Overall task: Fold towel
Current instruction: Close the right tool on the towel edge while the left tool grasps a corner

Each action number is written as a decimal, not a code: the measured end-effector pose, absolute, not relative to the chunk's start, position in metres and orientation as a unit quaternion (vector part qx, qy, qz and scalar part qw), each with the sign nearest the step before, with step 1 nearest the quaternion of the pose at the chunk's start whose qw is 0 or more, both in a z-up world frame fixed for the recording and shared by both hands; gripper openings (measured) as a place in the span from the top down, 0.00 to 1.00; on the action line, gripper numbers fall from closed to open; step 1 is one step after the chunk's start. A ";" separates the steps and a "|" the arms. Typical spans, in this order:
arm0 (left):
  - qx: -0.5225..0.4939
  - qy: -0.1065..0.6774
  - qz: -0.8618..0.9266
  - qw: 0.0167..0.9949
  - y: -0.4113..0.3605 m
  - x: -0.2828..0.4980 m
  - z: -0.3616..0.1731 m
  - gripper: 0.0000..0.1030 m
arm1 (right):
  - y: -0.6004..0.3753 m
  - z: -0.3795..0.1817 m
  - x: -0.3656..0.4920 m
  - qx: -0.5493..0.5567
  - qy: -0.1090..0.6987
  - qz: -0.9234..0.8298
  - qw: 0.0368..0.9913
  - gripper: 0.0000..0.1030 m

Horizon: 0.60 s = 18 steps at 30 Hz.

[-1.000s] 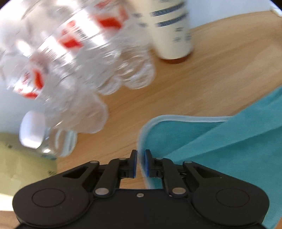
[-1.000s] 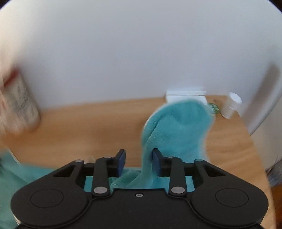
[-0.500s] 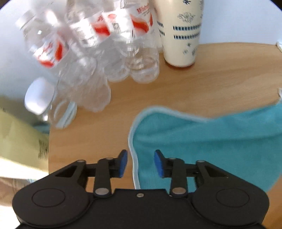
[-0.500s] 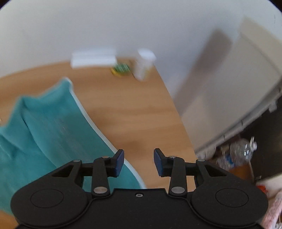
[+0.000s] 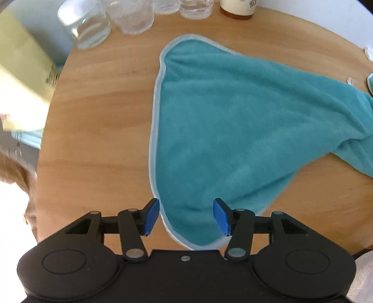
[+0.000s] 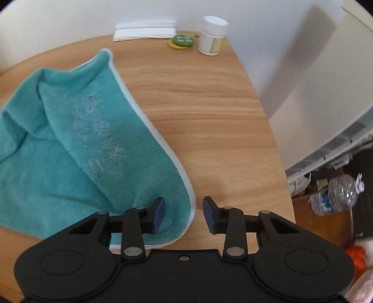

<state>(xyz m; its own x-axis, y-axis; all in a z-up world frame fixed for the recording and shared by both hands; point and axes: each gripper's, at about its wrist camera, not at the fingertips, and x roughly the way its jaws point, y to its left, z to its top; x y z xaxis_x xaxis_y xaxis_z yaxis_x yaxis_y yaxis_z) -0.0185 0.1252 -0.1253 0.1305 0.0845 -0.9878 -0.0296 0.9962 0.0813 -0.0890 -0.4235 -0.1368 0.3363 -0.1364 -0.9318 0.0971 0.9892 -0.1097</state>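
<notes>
A teal towel [image 5: 228, 130] with a pale hem lies spread and creased on the round wooden table [image 5: 93, 130]. In the left wrist view my left gripper [image 5: 186, 215] hangs open above the towel's near left corner, its blue pads either side of the hem. The right wrist view has the towel [image 6: 77, 144] bunched into folds, embossed lettering facing up. My right gripper [image 6: 183, 214] is open over the towel's near right corner, holding nothing. How high either gripper is above the cloth I cannot tell.
Several clear water bottles [image 5: 93, 25] and a cream bottle [image 5: 237, 9] stand at the table's far left edge. A white jar [image 6: 212, 36], a green and yellow lid [image 6: 181, 42] and a folded white cloth [image 6: 144, 30] sit far right. The table rim curves close on both sides.
Both grippers have let go of the towel and opened. Both then drew back toward the towel's near corners, and the towel now lies on the table.
</notes>
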 end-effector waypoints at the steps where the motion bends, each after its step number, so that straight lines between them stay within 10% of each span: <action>1: 0.021 0.657 0.039 0.753 0.121 -0.022 -0.125 0.49 | -0.424 -0.138 -0.088 -0.010 0.573 -0.065 0.817 0.74; 4: 0.027 0.653 0.040 0.756 0.111 -0.031 -0.127 0.49 | -0.427 -0.138 -0.086 0.012 0.578 -0.054 0.814 0.89; 18: 0.140 0.634 0.026 0.760 0.090 -0.035 -0.142 0.71 | -0.453 -0.140 -0.091 -0.020 0.603 -0.117 0.789 0.96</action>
<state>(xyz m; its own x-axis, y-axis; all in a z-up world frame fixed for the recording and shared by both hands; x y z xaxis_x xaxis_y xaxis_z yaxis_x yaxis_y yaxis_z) -0.0347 0.0903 -0.1417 0.1948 0.2167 -0.9566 0.1384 0.9595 0.2455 -0.0912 -0.4527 -0.1395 0.2463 -0.2090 -0.9464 0.1606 0.9718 -0.1728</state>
